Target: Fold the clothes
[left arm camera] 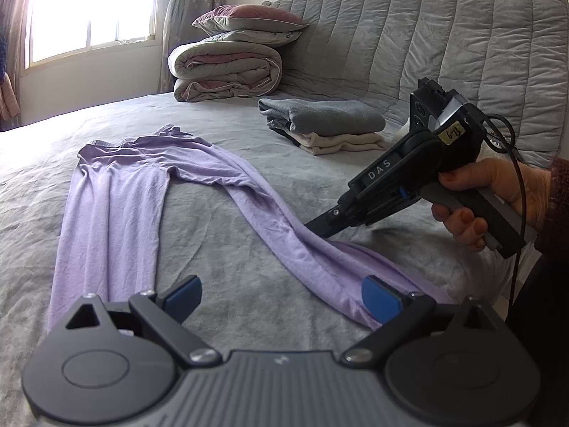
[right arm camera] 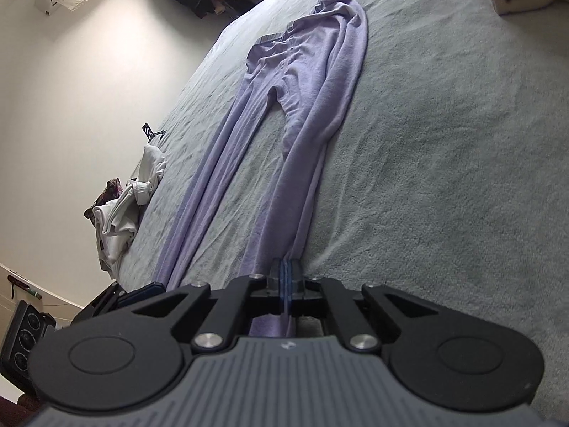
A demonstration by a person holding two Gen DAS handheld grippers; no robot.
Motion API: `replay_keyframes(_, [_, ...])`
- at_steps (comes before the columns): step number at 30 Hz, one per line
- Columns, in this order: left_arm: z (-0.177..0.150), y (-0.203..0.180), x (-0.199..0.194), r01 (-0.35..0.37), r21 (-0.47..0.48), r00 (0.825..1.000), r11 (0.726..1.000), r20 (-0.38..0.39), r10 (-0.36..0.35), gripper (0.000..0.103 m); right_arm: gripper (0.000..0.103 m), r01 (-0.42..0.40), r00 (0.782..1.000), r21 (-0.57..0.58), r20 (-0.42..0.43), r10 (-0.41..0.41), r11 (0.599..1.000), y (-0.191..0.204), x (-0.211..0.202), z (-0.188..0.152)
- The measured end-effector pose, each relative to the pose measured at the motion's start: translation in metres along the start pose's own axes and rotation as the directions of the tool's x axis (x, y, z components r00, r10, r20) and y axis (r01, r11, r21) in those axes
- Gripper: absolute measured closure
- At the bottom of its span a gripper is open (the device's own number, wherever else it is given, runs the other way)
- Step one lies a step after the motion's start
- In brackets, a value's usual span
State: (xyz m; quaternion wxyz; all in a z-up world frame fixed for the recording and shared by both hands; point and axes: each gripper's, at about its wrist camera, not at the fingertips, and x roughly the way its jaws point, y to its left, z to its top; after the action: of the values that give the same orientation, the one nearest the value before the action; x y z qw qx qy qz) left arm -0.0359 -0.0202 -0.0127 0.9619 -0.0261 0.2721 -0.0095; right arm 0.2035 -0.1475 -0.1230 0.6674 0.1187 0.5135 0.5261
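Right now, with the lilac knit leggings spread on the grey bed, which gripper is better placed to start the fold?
Right. The right gripper is shut on one leg of the lilac knit leggings near its cuff. The left gripper hangs open, gripping nothing.

Open bedspread (left arm camera: pixel 220 220) lies between the 2 legs of the pants (left arm camera: pixel 117 192) and right of them toward the headboard (left arm camera: pixel 426 35). Obstacles: folded stack (left arm camera: pixel 320 124) and rolled quilt (left arm camera: pixel 224 71) at the head end; white clothes (right arm camera: pixel 124 213) at the far edge.
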Motion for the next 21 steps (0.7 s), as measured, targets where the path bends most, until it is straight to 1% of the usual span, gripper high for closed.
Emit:
replay_keyframes(6, [-0.001, 0.0, 0.0, -0.002, 0.0, 1.0, 1.0, 0.001, 0.002, 0.006, 0.102, -0.019, 0.998, 0.01, 0.056, 0.019, 1.0, -0.001, -0.013, 0.0])
replay_keyframes(15, [-0.001, 0.0, 0.003, -0.008, 0.004, 1.0, 1.0, -0.004, 0.008, 0.006, 0.102, -0.016, 0.99, 0.047, 0.139, 0.009, 0.999, -0.005, -0.038, -0.006])
replay_keyframes(18, [-0.001, 0.0, 0.002, -0.008, 0.006, 1.0, 1.0, -0.005, 0.008, 0.006, 0.102, -0.014, 0.983, 0.061, 0.182, 0.003, 0.998, -0.006, -0.05, -0.01])
replay_keyframes(21, [-0.001, 0.0, 0.003, -0.006, 0.007, 1.0, 1.0, -0.006, 0.006, 0.006, 0.102, 0.013, 0.972, 0.059, 0.234, -0.027, 0.998, -0.005, -0.065, -0.015])
